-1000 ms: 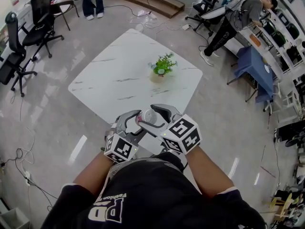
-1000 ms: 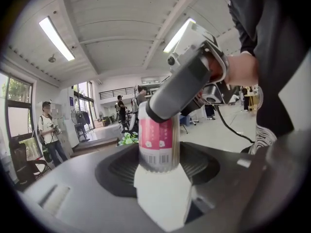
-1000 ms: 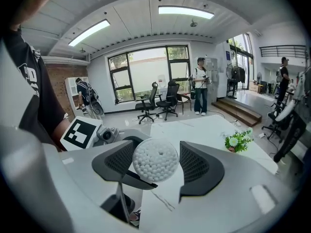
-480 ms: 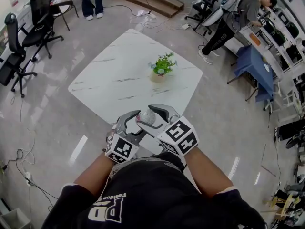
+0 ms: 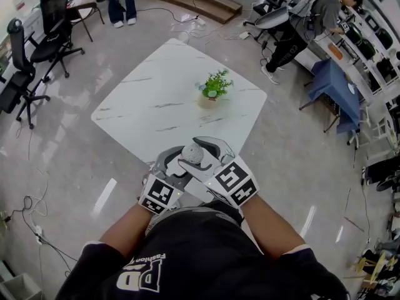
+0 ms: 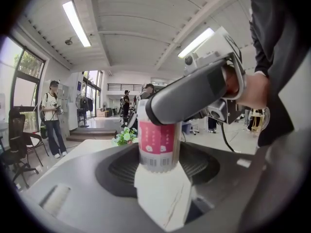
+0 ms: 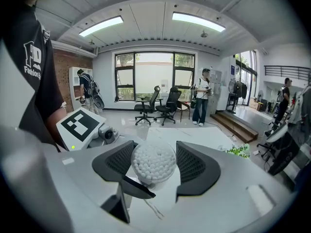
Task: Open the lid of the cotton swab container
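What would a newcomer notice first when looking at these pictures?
The pink-labelled cotton swab container, held by the left gripper over the near corner of the white marble table, with the right gripper closed round its clear lid. Beyond it, a small potted plant stands mid-table.

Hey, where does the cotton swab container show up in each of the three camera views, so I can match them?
Head view: the cotton swab container is at lower centre, seen from above.
Left gripper view: cotton swab container at centre, pink label facing the camera.
Right gripper view: cotton swab container at lower centre, seen end-on, white swab tips showing.
Shared landmark: the potted plant.
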The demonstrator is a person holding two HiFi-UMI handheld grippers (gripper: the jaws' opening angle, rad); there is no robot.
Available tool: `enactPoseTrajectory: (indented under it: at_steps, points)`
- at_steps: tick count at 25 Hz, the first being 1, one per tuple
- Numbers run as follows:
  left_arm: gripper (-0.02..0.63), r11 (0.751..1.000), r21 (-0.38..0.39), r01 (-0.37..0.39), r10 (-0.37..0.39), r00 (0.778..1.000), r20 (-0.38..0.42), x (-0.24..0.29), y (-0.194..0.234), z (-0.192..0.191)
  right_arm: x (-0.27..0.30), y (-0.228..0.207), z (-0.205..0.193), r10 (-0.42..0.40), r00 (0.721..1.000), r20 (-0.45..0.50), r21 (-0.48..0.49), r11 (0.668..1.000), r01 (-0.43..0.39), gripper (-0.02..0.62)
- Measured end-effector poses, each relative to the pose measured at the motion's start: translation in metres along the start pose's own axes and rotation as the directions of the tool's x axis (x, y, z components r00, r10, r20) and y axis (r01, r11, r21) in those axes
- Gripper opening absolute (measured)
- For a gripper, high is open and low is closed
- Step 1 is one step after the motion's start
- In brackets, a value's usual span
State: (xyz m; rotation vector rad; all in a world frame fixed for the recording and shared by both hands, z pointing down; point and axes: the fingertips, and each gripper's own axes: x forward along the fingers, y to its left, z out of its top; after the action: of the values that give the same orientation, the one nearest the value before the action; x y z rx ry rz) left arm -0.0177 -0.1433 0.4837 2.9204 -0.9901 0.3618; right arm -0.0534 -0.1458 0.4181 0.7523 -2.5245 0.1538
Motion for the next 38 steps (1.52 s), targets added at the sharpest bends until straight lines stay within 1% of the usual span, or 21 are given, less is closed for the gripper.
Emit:
enactPoseTrajectory:
  at_steps: [6, 11, 13, 22, 33, 36, 38]
  points:
    - [0.302, 1.000, -0.004, 0.000, 0.000, 1.000, 0.014, -0.003, 0.000, 0.005, -0.004, 0.002, 0.007, -0.003, 0.999, 0.050, 0.002, 1.000, 0.003, 0.272]
    - [0.302, 1.000, -0.009, 0.004, -0.004, 1.000, 0.029, -0.003, 0.000, 0.007, -0.009, -0.002, 0.011, 0.014, 0.993, 0.113, 0.065, 0.998, -0.021, 0.272]
    - [0.301, 1.000, -0.022, 0.005, -0.004, 1.000, 0.031, -0.003, 0.000, 0.007, -0.011, -0.003, 0.014, 0.012, 0.992, 0.126, 0.063, 0.998, -0.020, 0.272]
    - [0.302, 1.000, -0.006, -0.025, 0.025, 1.000, 0.013, -0.001, 0.008, 0.002, -0.014, -0.005, 0.014, -0.013, 0.994, 0.104, -0.008, 1.000, 0.014, 0.273]
    - [0.302, 0.999, -0.006, -0.042, 0.042, 0.999, 0.013, -0.004, 0.015, 0.004, -0.020, -0.007, 0.019, -0.037, 0.994, 0.104, -0.024, 0.999, 0.040, 0.273]
    - [0.302, 0.998, -0.016, -0.054, 0.054, 0.998, 0.016, -0.005, 0.019, 0.004, -0.022, -0.007, 0.022, -0.049, 0.992, 0.114, -0.031, 0.998, 0.052, 0.273]
    - [0.302, 0.997, -0.036, -0.063, 0.064, 0.998, 0.019, -0.005, 0.022, 0.003, -0.025, -0.007, 0.022, -0.053, 0.991, 0.122, -0.028, 0.998, 0.057, 0.273]
